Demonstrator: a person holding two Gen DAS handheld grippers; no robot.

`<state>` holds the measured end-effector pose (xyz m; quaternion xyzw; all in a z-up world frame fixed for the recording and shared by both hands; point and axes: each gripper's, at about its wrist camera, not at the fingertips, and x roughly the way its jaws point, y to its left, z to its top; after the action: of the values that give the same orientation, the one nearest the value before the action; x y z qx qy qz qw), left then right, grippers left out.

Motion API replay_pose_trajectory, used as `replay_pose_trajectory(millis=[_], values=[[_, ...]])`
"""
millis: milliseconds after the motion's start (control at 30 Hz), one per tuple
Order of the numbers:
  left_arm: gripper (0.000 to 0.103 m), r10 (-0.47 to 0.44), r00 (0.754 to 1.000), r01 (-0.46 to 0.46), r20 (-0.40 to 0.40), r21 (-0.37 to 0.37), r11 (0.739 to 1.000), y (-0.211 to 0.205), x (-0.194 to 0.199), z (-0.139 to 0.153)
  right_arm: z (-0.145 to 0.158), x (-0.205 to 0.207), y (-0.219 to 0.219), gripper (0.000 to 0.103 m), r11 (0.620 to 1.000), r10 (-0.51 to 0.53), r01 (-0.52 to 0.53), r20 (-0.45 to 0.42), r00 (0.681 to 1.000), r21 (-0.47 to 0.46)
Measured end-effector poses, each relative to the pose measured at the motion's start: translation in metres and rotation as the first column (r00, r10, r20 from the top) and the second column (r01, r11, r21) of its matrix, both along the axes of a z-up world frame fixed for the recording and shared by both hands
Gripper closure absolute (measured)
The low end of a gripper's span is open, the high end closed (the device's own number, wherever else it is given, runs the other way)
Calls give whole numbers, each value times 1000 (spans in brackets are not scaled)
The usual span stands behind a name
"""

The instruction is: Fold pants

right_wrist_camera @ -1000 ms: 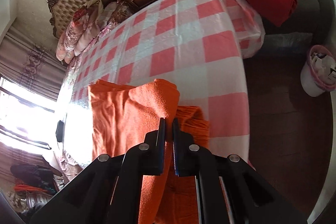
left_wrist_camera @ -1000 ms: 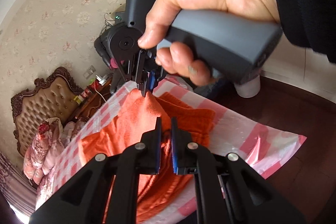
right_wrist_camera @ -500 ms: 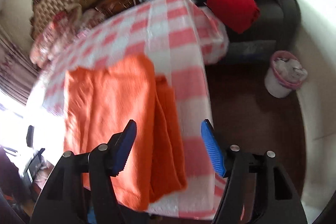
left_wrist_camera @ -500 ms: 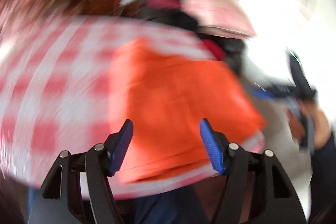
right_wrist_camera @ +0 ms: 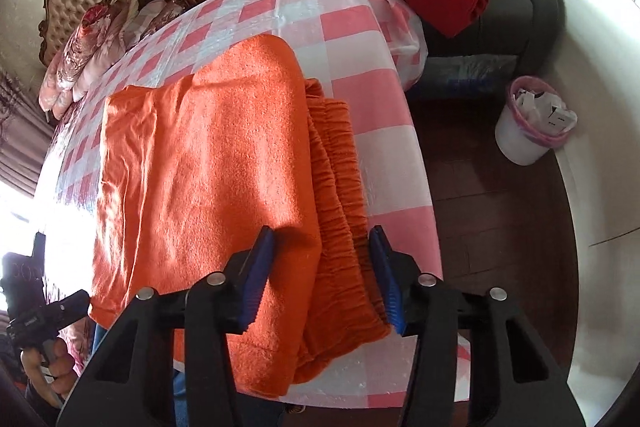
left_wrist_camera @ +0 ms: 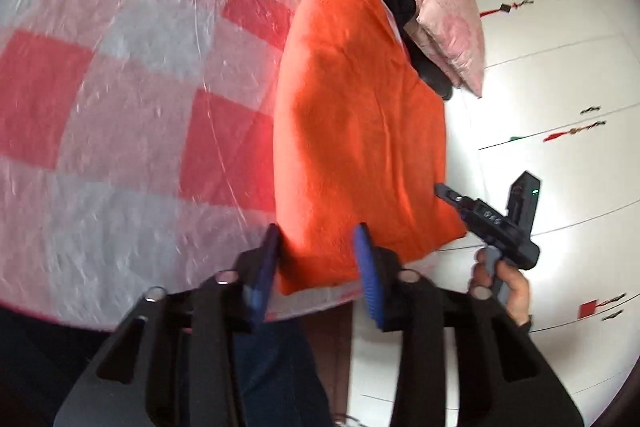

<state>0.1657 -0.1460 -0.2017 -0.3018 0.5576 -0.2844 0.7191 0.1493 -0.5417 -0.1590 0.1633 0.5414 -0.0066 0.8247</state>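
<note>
A second ago both grippers pinched the fuzzy orange fleece pants (right_wrist_camera: pixel 208 155); now left gripper (left_wrist_camera: pixel 316 267) and right gripper (right_wrist_camera: pixel 322 279) hover spread and closing, the pants lying folded on the red-and-white checked tablecloth (right_wrist_camera: pixel 360 27).

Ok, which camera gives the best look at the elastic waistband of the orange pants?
The right wrist view: the gathered waistband lies in full sight along the folded orange pants, by the table's edge. The left wrist view shows only smooth orange fabric; no waistband is visible there.
</note>
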Motion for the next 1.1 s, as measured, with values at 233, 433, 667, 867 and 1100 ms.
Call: replay_pose_trajectory(millis=[233, 433, 667, 867, 1100], values=[[91, 76, 993, -81, 88, 57, 995, 35, 17, 9, -3, 28, 27, 72, 995, 20, -25, 50, 999, 99], [79, 89, 984, -111, 155, 137, 984, 56, 5, 21, -1, 44, 45, 62, 998, 11, -14, 55, 998, 59], [69, -113, 832, -141, 543, 404, 904, -9, 30, 94, 59, 21, 50, 43, 972, -66, 107, 190, 979, -209], [68, -260, 842, -99, 472, 610, 786, -88, 101, 84, 63, 76, 118, 35, 964, 92, -23, 249, 964, -266], [67, -261, 887, -78, 382, 679, 730, -93, 155, 47, 9, 133, 115, 34, 943, 33, 21, 155, 987, -331]])
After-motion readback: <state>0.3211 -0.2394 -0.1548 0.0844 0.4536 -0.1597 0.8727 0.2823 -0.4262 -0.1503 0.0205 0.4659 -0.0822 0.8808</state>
